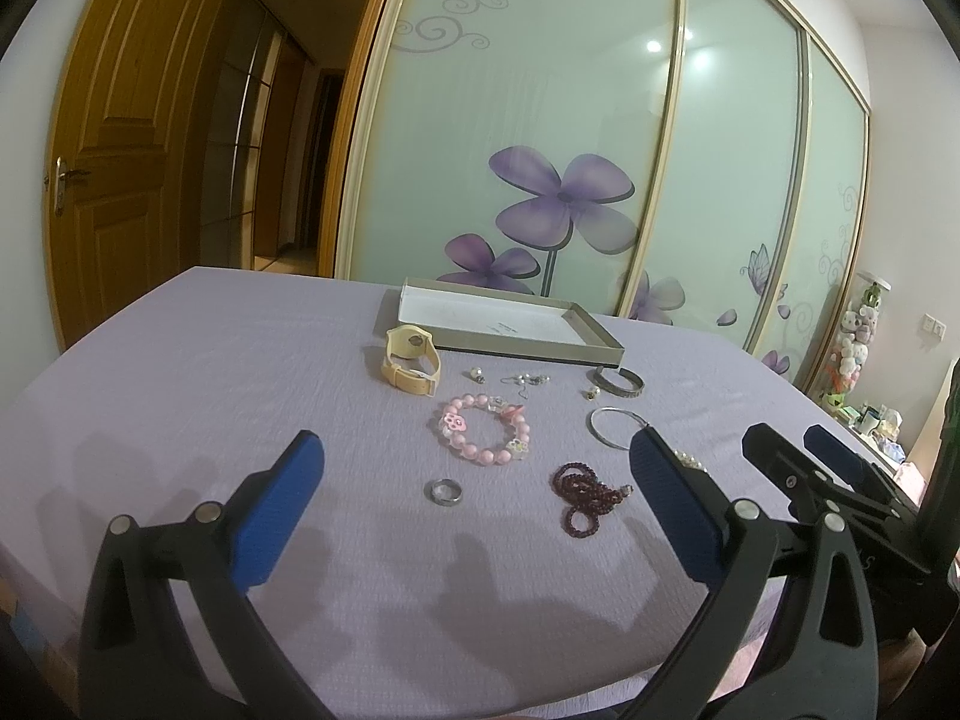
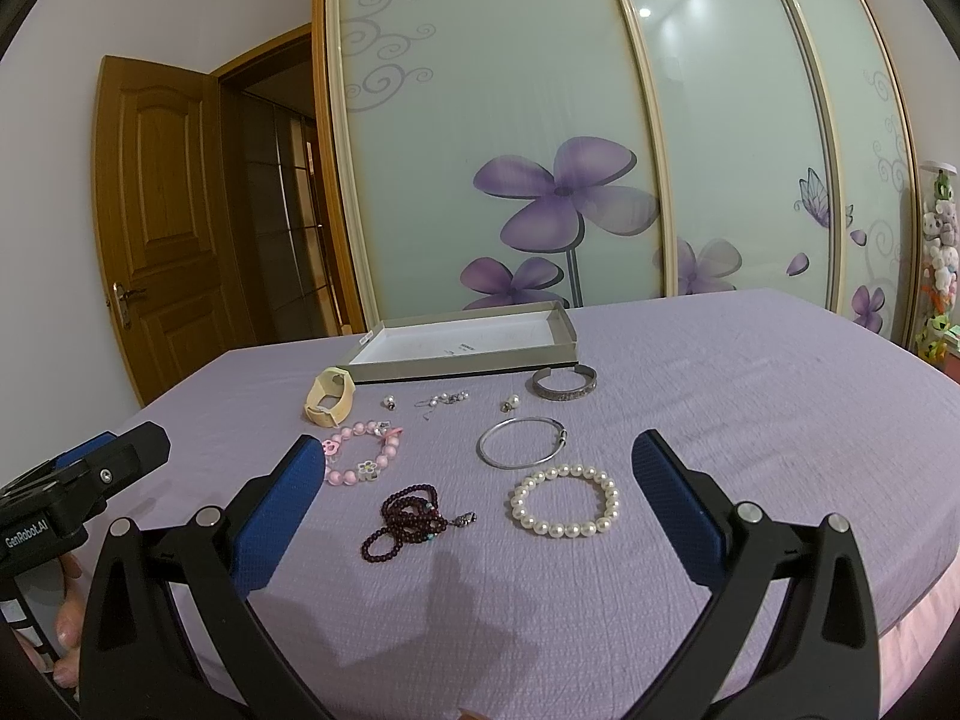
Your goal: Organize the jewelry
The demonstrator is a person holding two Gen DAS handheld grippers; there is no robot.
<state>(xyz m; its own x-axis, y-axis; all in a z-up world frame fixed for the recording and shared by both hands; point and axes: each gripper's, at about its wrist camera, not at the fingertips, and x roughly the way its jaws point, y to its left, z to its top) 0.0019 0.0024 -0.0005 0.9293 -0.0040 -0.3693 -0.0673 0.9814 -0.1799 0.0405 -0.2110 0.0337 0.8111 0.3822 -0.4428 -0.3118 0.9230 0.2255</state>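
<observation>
Two hand-held grippers, the left gripper (image 1: 474, 468) and the right gripper (image 2: 480, 468), hover with jaws spread wide and empty above a lilac bedspread (image 2: 720, 372) strewn with jewelry. Nearest the left one lie a grey ring (image 1: 444, 490) and a dark red bead strand (image 1: 585, 495); a pearl bracelet (image 2: 564, 500) sits between the right one's fingers, with a thin silver bangle (image 2: 521, 441) just beyond. Farther back are a pink bead bracelet (image 1: 483, 429), a cream watch (image 1: 410, 362), an engraved silver cuff (image 2: 563, 383) and several small earrings (image 2: 444, 399). A shallow grey box (image 2: 462, 363) at the far edge appears empty. Sorting seems not yet begun: every piece rests on the cloth. The next move likely calls for lowering one claw and closing on a flat-lying piece without snagging fabric.
</observation>
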